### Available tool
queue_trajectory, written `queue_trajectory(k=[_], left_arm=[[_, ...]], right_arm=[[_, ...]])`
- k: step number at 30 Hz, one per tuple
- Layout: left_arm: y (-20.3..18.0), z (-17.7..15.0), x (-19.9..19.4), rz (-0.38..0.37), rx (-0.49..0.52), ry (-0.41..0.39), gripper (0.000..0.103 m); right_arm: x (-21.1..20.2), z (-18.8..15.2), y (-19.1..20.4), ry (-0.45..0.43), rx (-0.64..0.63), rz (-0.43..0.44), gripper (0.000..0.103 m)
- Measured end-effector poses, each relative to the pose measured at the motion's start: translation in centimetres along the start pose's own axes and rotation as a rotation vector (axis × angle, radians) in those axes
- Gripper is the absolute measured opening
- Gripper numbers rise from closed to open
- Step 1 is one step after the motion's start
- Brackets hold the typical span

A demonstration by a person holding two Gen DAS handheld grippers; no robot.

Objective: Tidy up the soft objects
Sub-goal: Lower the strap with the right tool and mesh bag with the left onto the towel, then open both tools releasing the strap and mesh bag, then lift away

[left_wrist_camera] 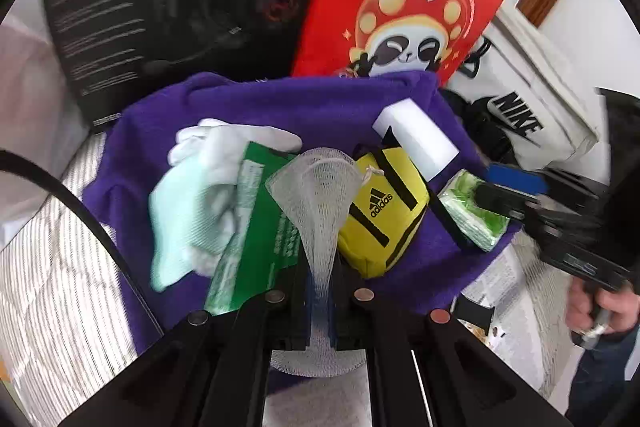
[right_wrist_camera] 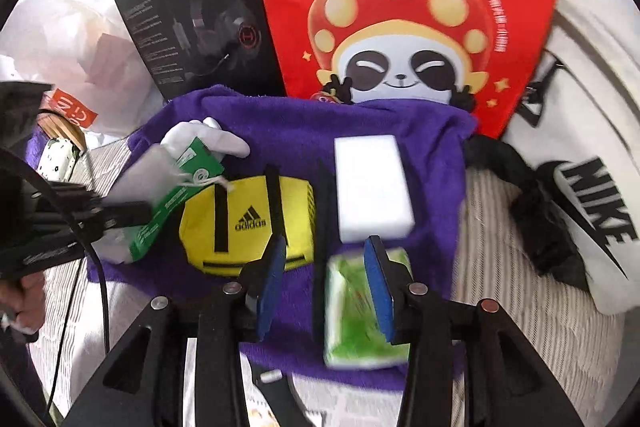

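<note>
A purple towel [left_wrist_camera: 312, 107] [right_wrist_camera: 296, 123] is spread on the bed and carries the soft objects. My left gripper [left_wrist_camera: 320, 307] is shut on a white mesh net [left_wrist_camera: 316, 187] and holds it above the towel. Around it lie a white glove [left_wrist_camera: 208, 179], a green packet [left_wrist_camera: 260, 243], a yellow adidas pouch [left_wrist_camera: 380, 215] [right_wrist_camera: 244, 219], a white sponge block [left_wrist_camera: 416, 139] [right_wrist_camera: 372, 183] and a green tissue pack [left_wrist_camera: 472, 215] [right_wrist_camera: 356, 311]. My right gripper [right_wrist_camera: 324, 267] is open, with its right finger over the tissue pack's left part.
A red panda bag [right_wrist_camera: 400, 7] and a black headset box [right_wrist_camera: 192, 23] stand behind the towel. A white Nike bag [right_wrist_camera: 592, 207] with a black strap lies to the right. The striped bedding [left_wrist_camera: 60, 267] surrounds the towel.
</note>
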State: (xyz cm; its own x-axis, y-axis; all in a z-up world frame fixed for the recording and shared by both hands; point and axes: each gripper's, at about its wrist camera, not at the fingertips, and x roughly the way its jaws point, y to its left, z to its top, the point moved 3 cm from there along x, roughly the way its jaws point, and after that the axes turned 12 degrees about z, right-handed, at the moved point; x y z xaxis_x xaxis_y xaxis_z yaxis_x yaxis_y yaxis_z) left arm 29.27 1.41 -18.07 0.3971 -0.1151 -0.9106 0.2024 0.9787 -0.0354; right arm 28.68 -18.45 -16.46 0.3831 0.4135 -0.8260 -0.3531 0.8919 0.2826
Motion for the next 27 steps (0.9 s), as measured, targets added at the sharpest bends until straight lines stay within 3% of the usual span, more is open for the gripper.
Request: queue_trajectory(k=[3, 8, 12, 18, 27], left_arm=[[-0.4, 0.1, 1.0, -0.001, -0.008, 0.016, 0.012], [-0.3, 0.1, 0.7, 0.034, -0.022, -0.002, 0.034], [-0.6, 0.2, 0.0, 0.088, -0.007, -0.013, 0.066], [0.5, 0.9, -1.0, 0.251, -0.018, -0.033, 0.068], [1.5, -2.4, -4.6, 0.264, -0.028, -0.051, 0.069]], right_arm=[[-1.7, -1.0, 0.0, -0.016, 0.003, -0.001, 0.046], [-3.6, -3.3, 0.3, -0.012, -0.022, -0.007, 0.047], [-4.0, -4.9, 0.7, -0.003, -0.025, 0.006, 0.047], [-4.4, -7.9, 1.3, 0.021, -0.015, 0.027, 0.047], [-3.4, -10.9, 2.0, 0.075, -0.018, 0.066, 0.048]])
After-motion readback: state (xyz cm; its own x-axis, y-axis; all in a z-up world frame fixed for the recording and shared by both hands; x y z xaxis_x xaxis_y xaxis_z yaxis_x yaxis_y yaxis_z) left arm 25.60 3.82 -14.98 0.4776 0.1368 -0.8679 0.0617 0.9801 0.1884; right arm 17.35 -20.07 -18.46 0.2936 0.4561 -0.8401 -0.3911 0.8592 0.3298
